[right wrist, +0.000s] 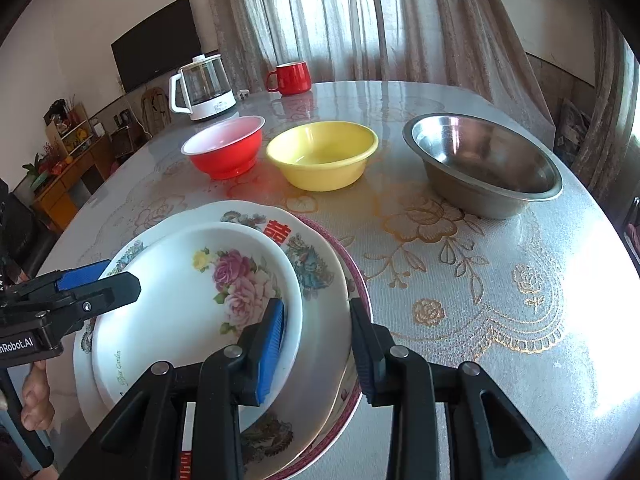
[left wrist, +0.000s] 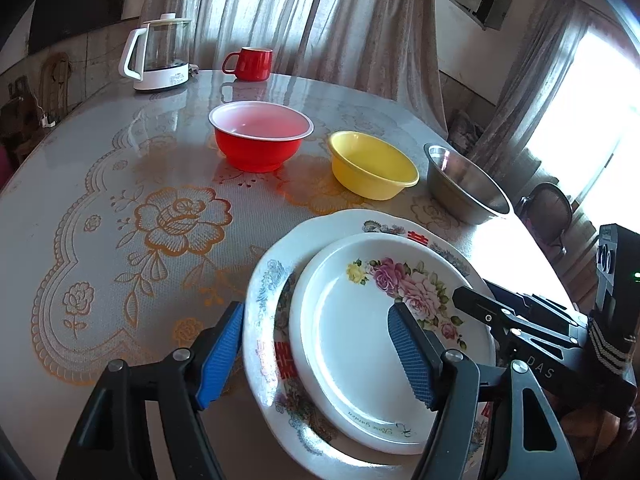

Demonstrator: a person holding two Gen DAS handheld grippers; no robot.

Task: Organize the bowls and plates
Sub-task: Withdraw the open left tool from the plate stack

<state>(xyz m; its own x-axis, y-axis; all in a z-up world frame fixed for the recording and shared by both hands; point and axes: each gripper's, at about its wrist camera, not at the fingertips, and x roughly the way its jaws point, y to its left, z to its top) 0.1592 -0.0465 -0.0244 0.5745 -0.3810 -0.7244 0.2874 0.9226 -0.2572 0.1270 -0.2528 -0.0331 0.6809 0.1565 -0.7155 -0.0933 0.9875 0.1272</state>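
Plates (left wrist: 360,320): stacked near. Bowls, red (left wrist: 260,136), yellow (left wrist: 372,164), steel (left wrist: 464,184): far, unnested. Left claw (left wrist: 320,360), right claw (right wrist: 320,356): both wide open, empty, straddling plate rims.

Your left black two-finger gripper with blue ribbed pads (left wrist: 320,354) is spread wide, jaws well apart, angled forward and down. Your right black gripper with blue pads (right wrist: 320,354) is also parted, though less widely. Your bare left hand (right wrist: 36,396) grips its handle.
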